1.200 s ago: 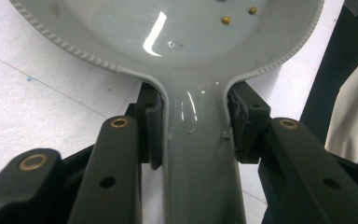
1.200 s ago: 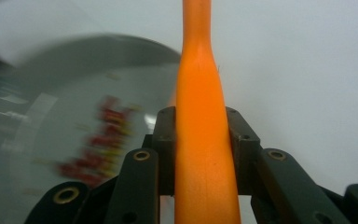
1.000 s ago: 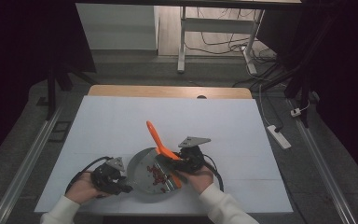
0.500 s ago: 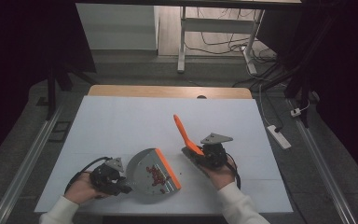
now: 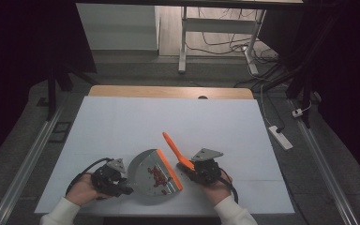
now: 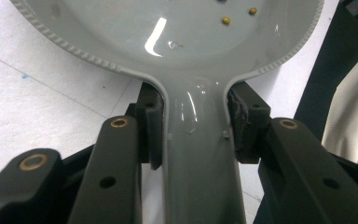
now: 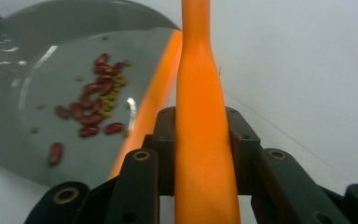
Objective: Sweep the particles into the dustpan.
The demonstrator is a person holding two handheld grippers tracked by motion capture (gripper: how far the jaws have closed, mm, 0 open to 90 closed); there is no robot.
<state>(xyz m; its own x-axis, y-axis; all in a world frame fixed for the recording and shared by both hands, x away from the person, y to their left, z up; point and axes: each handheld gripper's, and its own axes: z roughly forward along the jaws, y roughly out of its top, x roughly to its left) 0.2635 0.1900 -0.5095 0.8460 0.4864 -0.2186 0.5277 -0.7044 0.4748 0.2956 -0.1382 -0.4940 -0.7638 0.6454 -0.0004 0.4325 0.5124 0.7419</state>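
The left gripper (image 5: 115,180) is clamping its jaws on the grey dustpan's (image 5: 152,174) handle low on the counter (image 5: 122,122), while the right gripper (image 5: 201,169) is pinching the orange brush handle (image 5: 174,149) just beside the pan's orange lip. If the pan is tipping or getting knocked by the brush, the beans (image 7: 95,105) risk sliding out

The dustpan (image 6: 186,42) looks like glossy grey plastic, smooth with a ribbed rim. The orange brush handle (image 7: 200,116) is smooth, satin plastic. The grippers' jaws are matt black. The surface (image 5: 122,122) is matt white, with a wooden far edge.
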